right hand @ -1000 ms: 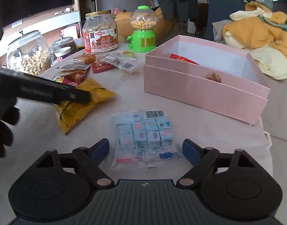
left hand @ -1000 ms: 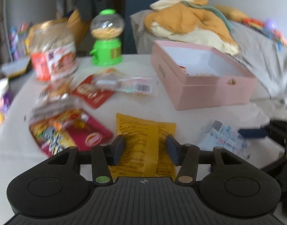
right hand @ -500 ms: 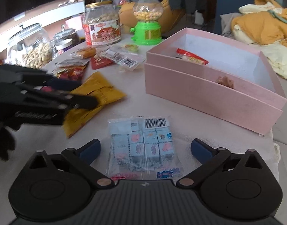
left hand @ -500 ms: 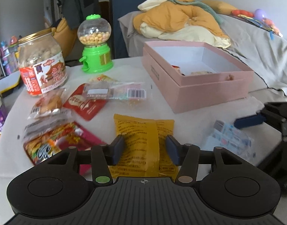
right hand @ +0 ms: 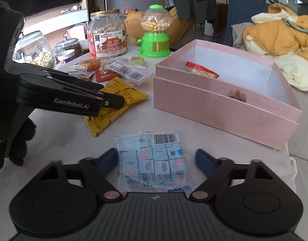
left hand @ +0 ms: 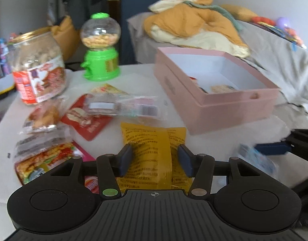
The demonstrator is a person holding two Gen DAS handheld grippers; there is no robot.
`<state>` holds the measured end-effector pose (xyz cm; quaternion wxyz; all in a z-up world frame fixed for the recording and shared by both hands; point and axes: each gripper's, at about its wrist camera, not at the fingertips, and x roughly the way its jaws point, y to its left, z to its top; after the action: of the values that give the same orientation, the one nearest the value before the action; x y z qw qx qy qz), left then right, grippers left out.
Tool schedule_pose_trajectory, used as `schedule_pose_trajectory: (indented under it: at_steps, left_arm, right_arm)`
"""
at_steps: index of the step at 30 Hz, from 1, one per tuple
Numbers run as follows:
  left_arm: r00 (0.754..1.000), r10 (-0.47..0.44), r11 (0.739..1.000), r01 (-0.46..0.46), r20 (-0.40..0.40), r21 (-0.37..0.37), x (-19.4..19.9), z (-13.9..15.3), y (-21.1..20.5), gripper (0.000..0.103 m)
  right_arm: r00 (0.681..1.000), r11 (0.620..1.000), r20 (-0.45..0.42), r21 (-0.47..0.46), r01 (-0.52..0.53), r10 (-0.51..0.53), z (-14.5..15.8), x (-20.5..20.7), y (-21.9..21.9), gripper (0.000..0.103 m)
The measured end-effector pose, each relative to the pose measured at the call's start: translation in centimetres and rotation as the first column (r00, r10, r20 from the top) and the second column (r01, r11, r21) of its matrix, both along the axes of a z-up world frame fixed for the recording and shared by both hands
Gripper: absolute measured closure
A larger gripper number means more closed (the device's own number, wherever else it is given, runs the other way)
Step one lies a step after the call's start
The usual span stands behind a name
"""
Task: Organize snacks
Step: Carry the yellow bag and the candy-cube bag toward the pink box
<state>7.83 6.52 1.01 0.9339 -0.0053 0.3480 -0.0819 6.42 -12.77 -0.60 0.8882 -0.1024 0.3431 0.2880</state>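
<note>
My left gripper (left hand: 155, 158) is shut on a yellow snack packet (left hand: 151, 150), pinching its raised middle just above the table. From the right wrist view, that gripper (right hand: 113, 102) reaches in from the left with the creased yellow packet (right hand: 117, 98) in its tips. My right gripper (right hand: 156, 160) straddles a clear packet of small blue candy cubes (right hand: 154, 160) lying flat. Its jaws are closing, and the right pad still stands apart from the packet. An open pink box (right hand: 214, 108) sits just beyond it, with a red snack (right hand: 202, 71) inside. The left wrist view has the pink box (left hand: 224, 112) at right.
Behind the packets stand a peanut jar (right hand: 107, 38), a green candy dispenser (right hand: 156, 34) and glass jars (right hand: 33, 50). Red and clear snack bags (right hand: 131, 72) lie between them and the box. An orange quilt (right hand: 278, 34) is heaped behind the box.
The left gripper has carried the yellow packet to the right, toward the box. The right jaws spread wide, then narrowed around the blue packet.
</note>
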Motion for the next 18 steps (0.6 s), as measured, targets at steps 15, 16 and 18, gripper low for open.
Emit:
schedule_pose_trajectory:
  at_steps: [15,16,18]
  left_arm:
    - [0.974,-0.228,0.973,0.228,-0.001,0.045,-6.8,-0.2,-3.8,0.048]
    - [0.974,-0.226,0.973,0.226,-0.007,0.037,-6.6,-0.2,-3.7,0.048]
    - [0.973,-0.229,0.973,0.230,-0.018,0.037,-6.4,-0.1,-3.7,0.048]
  right_arm:
    - [0.990,0.987,-0.035,0.080,0.139,-0.137,0.0,-0.8,-5.9,0.025]
    - [0.990,0.987,-0.034,0.078,0.140,-0.138,-0.1,-0.8,-5.9,0.023]
    - [0.991,0.990,-0.021,0.050,0.132,-0.131,-0.2,-1.0,-5.3,0.021]
